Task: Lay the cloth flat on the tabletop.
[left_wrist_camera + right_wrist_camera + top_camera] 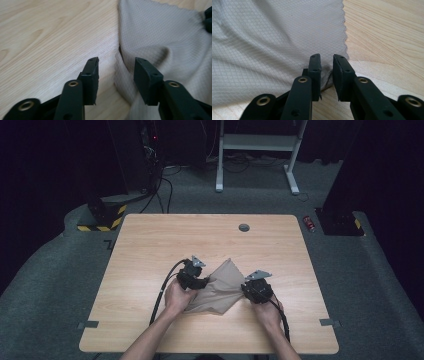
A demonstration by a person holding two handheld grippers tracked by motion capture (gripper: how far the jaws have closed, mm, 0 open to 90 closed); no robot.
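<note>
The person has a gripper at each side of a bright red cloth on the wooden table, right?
Not quite: the cloth is beige, not red, as the high view shows. The rest holds: the left gripper and right gripper sit at its two sides on the wooden table.

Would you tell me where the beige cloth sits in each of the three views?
High view: beige cloth at table centre, between both grippers.
Left gripper view: cloth on the right.
Right gripper view: cloth on the left.
Shared landmark: wooden table.
</note>
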